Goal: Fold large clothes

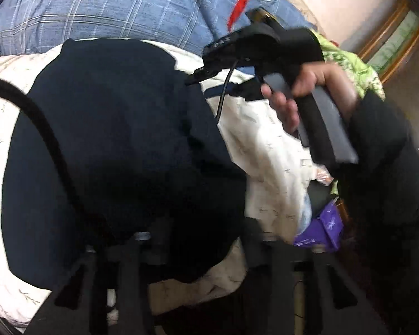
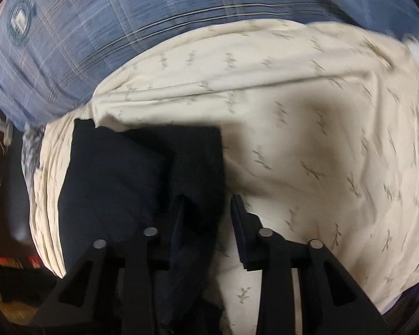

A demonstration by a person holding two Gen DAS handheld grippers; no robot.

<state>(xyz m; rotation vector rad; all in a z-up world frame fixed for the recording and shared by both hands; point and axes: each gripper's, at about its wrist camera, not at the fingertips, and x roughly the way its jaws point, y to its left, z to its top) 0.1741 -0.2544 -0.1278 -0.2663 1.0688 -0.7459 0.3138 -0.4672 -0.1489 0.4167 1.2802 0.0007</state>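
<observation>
A dark navy garment, folded into a compact stack, lies on a cream sheet with leaf sprigs. My left gripper is low over its near edge, blurred, its jaws apart with the cloth lying under them and nothing pinched. In the right wrist view the same garment shows folded layers. My right gripper stands over its right edge. A flap of dark cloth hangs against the left finger, and a gap shows before the right finger. A hand holds the right gripper's handle.
A blue plaid quilt is bunched behind the sheet. A green patterned cloth and a purple packet lie by the bed's right edge, beside a black sleeve. A black cable crosses the left side.
</observation>
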